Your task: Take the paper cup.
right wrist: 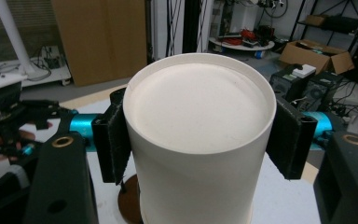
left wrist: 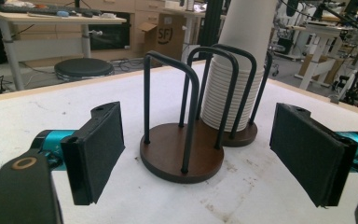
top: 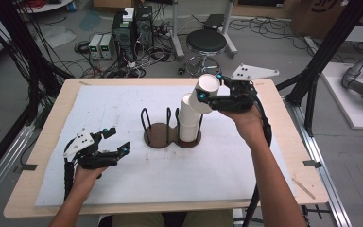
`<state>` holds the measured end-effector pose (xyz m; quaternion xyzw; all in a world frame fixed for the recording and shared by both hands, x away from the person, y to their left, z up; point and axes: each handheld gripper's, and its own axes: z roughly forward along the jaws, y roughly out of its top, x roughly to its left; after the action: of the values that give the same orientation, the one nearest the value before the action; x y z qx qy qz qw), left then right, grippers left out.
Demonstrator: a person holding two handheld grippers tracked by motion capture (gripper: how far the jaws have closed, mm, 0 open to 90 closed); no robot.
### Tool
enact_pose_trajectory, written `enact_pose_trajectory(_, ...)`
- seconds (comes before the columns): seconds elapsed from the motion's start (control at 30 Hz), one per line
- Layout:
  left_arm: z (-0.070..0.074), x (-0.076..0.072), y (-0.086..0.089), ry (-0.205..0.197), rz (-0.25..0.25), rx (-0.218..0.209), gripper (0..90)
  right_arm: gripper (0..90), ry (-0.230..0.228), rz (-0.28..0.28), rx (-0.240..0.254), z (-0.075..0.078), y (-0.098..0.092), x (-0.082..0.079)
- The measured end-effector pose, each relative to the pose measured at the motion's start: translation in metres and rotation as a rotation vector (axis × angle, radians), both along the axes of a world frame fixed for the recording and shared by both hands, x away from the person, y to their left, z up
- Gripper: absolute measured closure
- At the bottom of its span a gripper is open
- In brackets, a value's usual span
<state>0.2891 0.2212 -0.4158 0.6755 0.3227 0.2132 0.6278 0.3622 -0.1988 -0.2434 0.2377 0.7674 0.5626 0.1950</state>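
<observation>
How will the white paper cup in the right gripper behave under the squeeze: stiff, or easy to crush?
The paper cup, clamped between the right gripper's fingers, looks thin-walled, so probably light and crushable. Its smooth, tapered sides may slip.

Your held cup (right wrist: 198,140) hides most of the stack beneath; the left gripper view's 12 o'clock edge cuts off the cup stack (left wrist: 235,79).

On the bench (top: 99,104), the only obstacle is the wire rack (top: 170,130) at the centre, with its cup stack (top: 189,118) rising at 3 o'clock of it. The white mat from 6 through 9 to 12 o'clock lies bare. The left hand-held gripper (top: 118,142) sits at 9 o'clock of the rack, apart from it.
</observation>
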Motion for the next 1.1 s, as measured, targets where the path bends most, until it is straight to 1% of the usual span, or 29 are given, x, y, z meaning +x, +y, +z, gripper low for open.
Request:
enact_pose_trajectory(0.03, 0.0, 0.0, 0.0, 0.0, -0.004, -0.002, 17.4, 33.4, -0.003, 0.003, -0.007, 0.0, -0.002, -0.005)
enact_pose_trajectory(0.07, 0.0, 0.0, 0.0, 0.0, -0.004, -0.002, 17.4, 33.4, -0.003, 0.003, -0.007, 0.0, -0.002, -0.005)
enact_pose_trajectory(0.1, 0.0, -0.001, -0.001, -0.003, -0.008, -0.002, 17.4, 33.4, -0.009, 0.006, -0.011, -0.002, -0.005, -0.009)
enact_pose_trajectory(0.13, 0.0, -0.001, -0.001, -0.008, -0.014, -0.004, 17.3, 33.4, -0.008, 0.018, -0.021, -0.006, -0.011, -0.02)
enact_pose_trajectory(0.27, 0.001, -0.001, -0.002, -0.013, -0.034, -0.01, 17.3, 33.4, -0.005, 0.04, -0.021, -0.014, -0.02, -0.036)
enact_pose_trajectory(0.33, 0.002, -0.001, -0.003, -0.014, -0.041, -0.011, 17.4, 33.4, -0.001, 0.052, -0.025, -0.02, -0.023, -0.041)
enact_pose_trajectory(0.43, 0.001, -0.001, -0.005, -0.017, -0.065, -0.012, 17.4, 33.4, 0.017, 0.061, -0.02, -0.032, -0.029, -0.048)
enact_pose_trajectory(0.5, 0.001, -0.001, -0.007, -0.019, -0.074, -0.006, 17.2, 33.4, 0.026, 0.068, -0.012, -0.04, -0.032, -0.051)
enact_pose_trajectory(0.53, 0.001, -0.002, -0.007, -0.019, -0.079, -0.01, 17.2, 33.4, 0.027, 0.071, -0.012, -0.042, -0.032, -0.052)
enact_pose_trajectory(0.63, 0.0, -0.002, -0.009, -0.023, -0.094, -0.014, 17.3, 33.4, 0.027, 0.076, -0.033, -0.053, -0.033, -0.055)
enact_pose_trajectory(0.67, 0.0, -0.002, -0.009, -0.023, -0.094, -0.014, 17.2, 33.4, 0.037, 0.08, -0.037, -0.056, -0.032, -0.056)
enact_pose_trajectory(0.7, -0.001, -0.002, -0.01, -0.023, -0.097, -0.016, 17.2, 33.4, 0.037, 0.08, -0.037, -0.056, -0.032, -0.056)
enact_pose_trajectory(0.73, -0.001, -0.001, -0.011, -0.022, -0.102, -0.016, 17.1, 33.4, 0.039, 0.09, -0.038, -0.062, -0.032, -0.057)
enact_pose_trajectory(0.77, -0.001, -0.001, -0.012, -0.025, -0.111, -0.017, 17.1, 33.4, 0.045, 0.094, -0.041, -0.064, -0.031, -0.057)
enact_pose_trajectory(0.87, 0.0, -0.002, -0.014, -0.026, -0.121, -0.014, 17.1, 33.4, 0.054, 0.095, -0.056, -0.069, -0.029, -0.057)
enact_pose_trajectory(0.9, 0.0, -0.002, -0.014, -0.027, -0.124, -0.02, 17.1, 33.4, 0.058, 0.095, -0.057, -0.071, -0.028, -0.057)
enact_pose_trajectory(0.97, 0.001, -0.002, -0.014, -0.033, -0.128, -0.014, 17.1, 33.4, 0.065, 0.097, -0.058, -0.074, -0.028, -0.057)
enact_pose_trajectory(1.03, 0.002, -0.002, -0.016, -0.042, -0.14, -0.026, 17.1, 33.4, 0.07, 0.099, -0.06, -0.075, -0.027, -0.057)
enact_pose_trajectory(1.1, 0.002, -0.002, -0.017, -0.047, -0.149, -0.02, 17.1, 33.4, 0.065, 0.105, -0.062, -0.074, -0.027, -0.058)
